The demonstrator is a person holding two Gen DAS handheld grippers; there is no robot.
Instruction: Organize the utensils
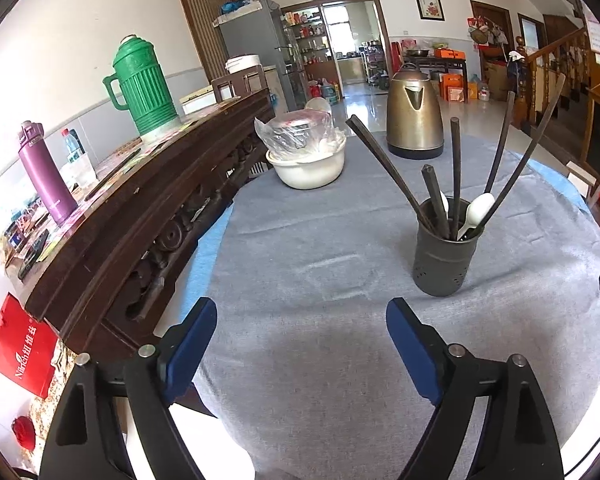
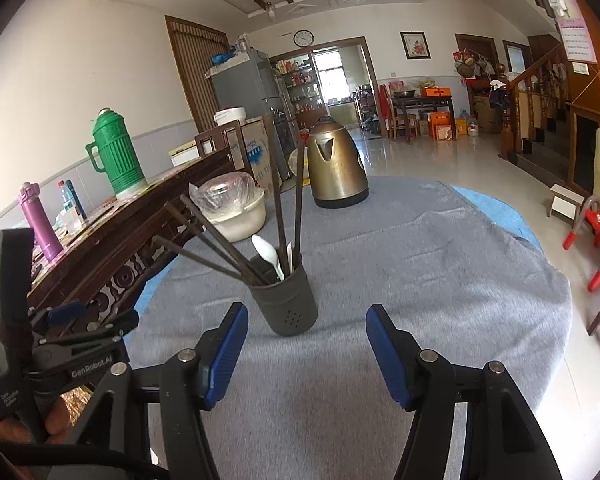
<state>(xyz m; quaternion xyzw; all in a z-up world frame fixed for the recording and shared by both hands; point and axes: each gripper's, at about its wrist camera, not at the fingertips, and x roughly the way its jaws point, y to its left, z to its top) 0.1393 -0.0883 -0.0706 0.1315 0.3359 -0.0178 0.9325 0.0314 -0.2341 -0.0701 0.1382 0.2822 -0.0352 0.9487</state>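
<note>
grey cloth [image 1: 300, 360] bare around utensil holder [image 2: 284, 300]; table edge right.

My left gripper [image 1: 302, 344] and right gripper [image 2: 307, 350] are showing black arms, blue ribbed pads, silver pivot screws and white "GenRobot.AI" lettering.

You face grey cloth [image 1: 300, 240] over table, matt, slightly fuzzy weave; utensil holder [image 1: 446, 258] dark matt plastic, perforated near base; chopsticks [image 1: 456, 172] dark, dull, wood-like; your spoons [image 1: 480, 208] white glossy plastic; kettle [image 1: 414, 120] brushed bronze-toned metal, soft sheen; bowl [image 1: 308, 164] cream glossy plastic under crinkled clear film; sideboard [image 1: 140, 208] carved dark varnished wood; thermos [image 1: 144, 88] green ribbed plastic.
</note>
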